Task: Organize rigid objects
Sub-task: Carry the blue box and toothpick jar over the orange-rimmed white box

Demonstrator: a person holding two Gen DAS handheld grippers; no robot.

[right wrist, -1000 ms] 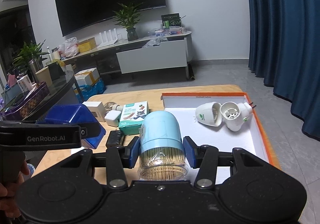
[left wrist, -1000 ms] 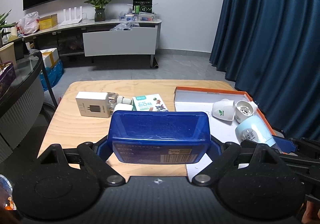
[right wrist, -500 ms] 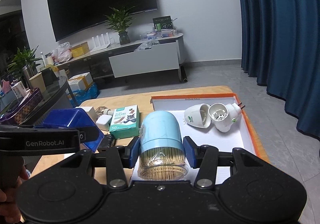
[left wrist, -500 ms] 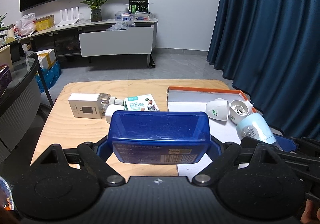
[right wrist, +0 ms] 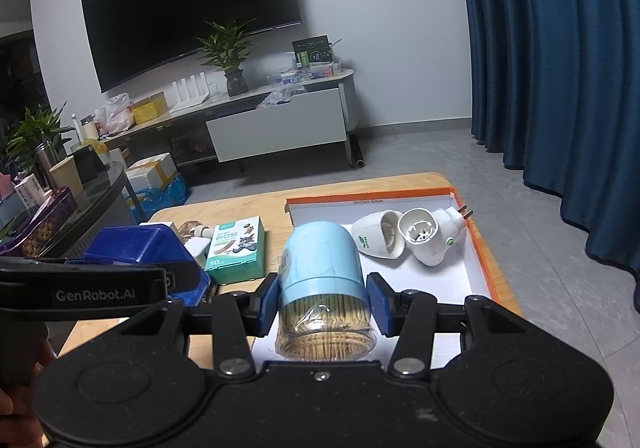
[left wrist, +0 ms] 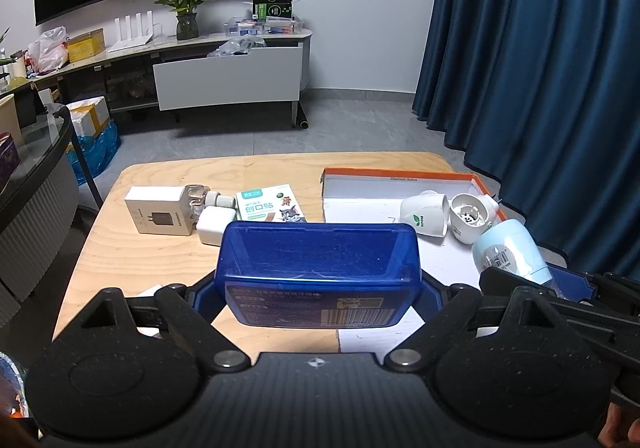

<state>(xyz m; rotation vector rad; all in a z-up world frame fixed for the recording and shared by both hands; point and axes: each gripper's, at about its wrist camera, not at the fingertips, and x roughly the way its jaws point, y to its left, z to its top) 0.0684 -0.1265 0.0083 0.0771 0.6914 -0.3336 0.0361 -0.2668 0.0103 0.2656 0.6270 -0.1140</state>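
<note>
My left gripper (left wrist: pixel 318 294) is shut on a wide blue plastic box (left wrist: pixel 318 268), held above the wooden table (left wrist: pixel 132 260). My right gripper (right wrist: pixel 322 298) is shut on a toothpick jar with a light blue cap (right wrist: pixel 320 272), which hangs over the near part of the orange-rimmed white tray (right wrist: pixel 476 244). The same jar (left wrist: pixel 510 250) shows at the right in the left wrist view. Two white plug-in device parts (right wrist: pixel 404 238) lie at the far end of the tray. A green bandage box (right wrist: pixel 236 250), a white adapter box (left wrist: pixel 158 213) and a small white plug (left wrist: pixel 214 224) lie on the table.
A blue curtain (right wrist: pixel 560 87) hangs close to the table's right side. A dark glass side table (right wrist: pixel 60 224) with clutter stands at the left. Beyond the table lie grey floor and a TV cabinet (left wrist: pixel 228 75). A hand (right wrist: pixel 16 388) shows at the lower left.
Both views have shifted a little, so the table and tray sit slightly lower and further left in frame. Both grips are unchanged.
</note>
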